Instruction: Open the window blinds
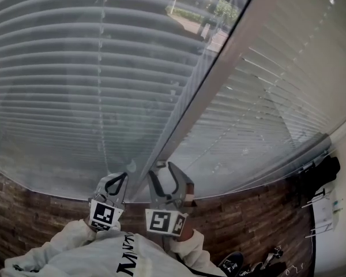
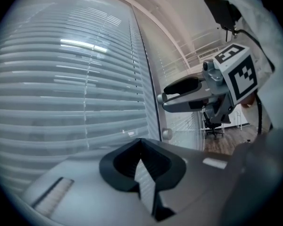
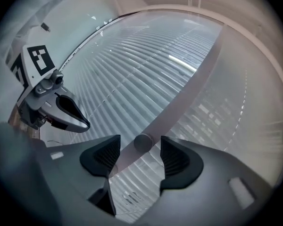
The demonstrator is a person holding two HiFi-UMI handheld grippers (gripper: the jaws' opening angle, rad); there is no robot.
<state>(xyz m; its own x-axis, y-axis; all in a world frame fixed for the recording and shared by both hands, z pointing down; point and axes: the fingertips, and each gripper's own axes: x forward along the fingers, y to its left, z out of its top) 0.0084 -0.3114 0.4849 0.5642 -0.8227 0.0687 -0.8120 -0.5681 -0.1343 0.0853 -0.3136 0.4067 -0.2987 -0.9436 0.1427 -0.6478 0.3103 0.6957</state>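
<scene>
window blinds (image 1: 75, 68) lowered over both panes | window post (image 1: 219, 68) between the panes | right gripper (image 1: 161, 169) jaws apart, either side of round knob (image 3: 142, 142) on the post, not touching | left gripper (image 1: 122, 178) jaws together, empty, just left of the post

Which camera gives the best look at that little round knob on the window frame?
The right gripper view: the knob sits close and centred between the right claw's open pads, untouched. The left gripper view shows it small, beyond the closed left claw. The head view shows it too small to make out.
</scene>
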